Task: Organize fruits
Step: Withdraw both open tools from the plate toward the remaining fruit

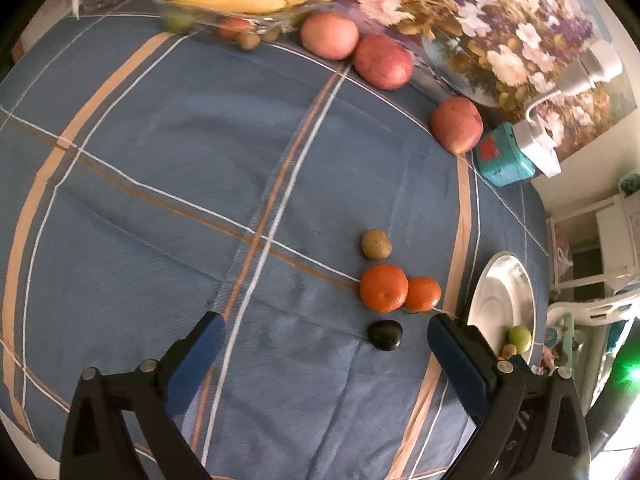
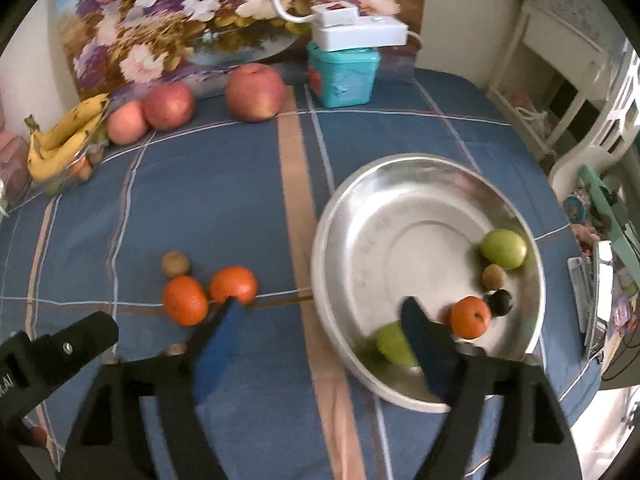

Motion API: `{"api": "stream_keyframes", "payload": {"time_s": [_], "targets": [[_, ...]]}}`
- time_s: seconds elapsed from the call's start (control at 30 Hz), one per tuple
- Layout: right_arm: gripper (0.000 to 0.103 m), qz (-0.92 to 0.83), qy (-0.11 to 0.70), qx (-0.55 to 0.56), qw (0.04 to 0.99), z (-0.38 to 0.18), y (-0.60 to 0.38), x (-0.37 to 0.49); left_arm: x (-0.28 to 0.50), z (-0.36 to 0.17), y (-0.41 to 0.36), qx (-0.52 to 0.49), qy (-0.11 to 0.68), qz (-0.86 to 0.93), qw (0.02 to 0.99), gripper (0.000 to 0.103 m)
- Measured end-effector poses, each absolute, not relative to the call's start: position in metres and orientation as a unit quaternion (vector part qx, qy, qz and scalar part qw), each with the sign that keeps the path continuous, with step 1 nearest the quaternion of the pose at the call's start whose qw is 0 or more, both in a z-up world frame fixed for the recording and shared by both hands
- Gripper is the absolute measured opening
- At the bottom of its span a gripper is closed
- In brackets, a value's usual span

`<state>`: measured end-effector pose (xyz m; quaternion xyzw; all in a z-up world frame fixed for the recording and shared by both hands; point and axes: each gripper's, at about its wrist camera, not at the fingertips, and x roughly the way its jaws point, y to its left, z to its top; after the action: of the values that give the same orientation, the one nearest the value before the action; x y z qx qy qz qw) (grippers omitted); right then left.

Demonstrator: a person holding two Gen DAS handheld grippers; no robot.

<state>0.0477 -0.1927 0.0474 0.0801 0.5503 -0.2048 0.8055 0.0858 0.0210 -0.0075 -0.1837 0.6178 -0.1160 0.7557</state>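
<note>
Left gripper (image 1: 326, 334): gaping wide and holding nothing, tilting steeply down at the tablecloth (image 1: 160, 200), the dark plum (image 1: 385, 334) lying low in frame between its blue fingers (image 1: 198, 356).
Right gripper (image 2: 320, 312): jaws spread, gripping nothing, hanging over the near rim of the steel dish (image 2: 340, 216), a green fruit (image 2: 394, 345) showing blurred behind one finger.
Loose fruit: two tangerines (image 1: 383, 287) touching, a kiwi (image 1: 376, 244) just above them, right of centre.
Dish: already holding a tangerine (image 2: 470, 317), green apple (image 2: 503, 249) and smaller fruit.
Step, apparently: sorting small fruit into the dish.
Next move: likely lowering the left gripper and closing on the plum.
</note>
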Motion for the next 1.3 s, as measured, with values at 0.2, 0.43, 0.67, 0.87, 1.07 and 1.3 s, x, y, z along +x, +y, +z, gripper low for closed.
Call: {"api": "stream_keyframes", "payload": {"time_s": [0.2, 0.43, 0.67, 0.87, 1.07, 1.3], "targets": [[0.092, -0.201, 0.555, 0.065, 0.804, 0.045, -0.177, 0.054, 0.087, -0.009, 0.035, -0.198, 0.620, -0.108, 0.751, 0.102], [0.092, -0.181, 0.557, 0.056, 0.808, 0.045, -0.155, 0.061, 0.087, -0.011, 0.055, -0.211, 0.616, -0.089, 0.754, 0.103], [0.092, -0.144, 0.563, 0.068, 0.811, 0.040, -0.127, 0.067, 0.088, -0.013, 0.074, -0.218, 0.610, -0.061, 0.760, 0.103], [0.092, -0.126, 0.573, 0.081, 0.806, 0.029, -0.119, 0.070, 0.094, -0.015, 0.078, -0.213, 0.606, -0.054, 0.765, 0.103], [0.092, -0.126, 0.590, 0.098, 0.791, 0.013, -0.124, 0.073, 0.100, -0.033, 0.070, -0.177, 0.632, -0.045, 0.753, 0.103], [0.092, -0.126, 0.625, 0.103, 0.763, -0.017, -0.127, 0.077, 0.105, -0.058, 0.061, -0.134, 0.657, -0.030, 0.741, 0.103]]}}
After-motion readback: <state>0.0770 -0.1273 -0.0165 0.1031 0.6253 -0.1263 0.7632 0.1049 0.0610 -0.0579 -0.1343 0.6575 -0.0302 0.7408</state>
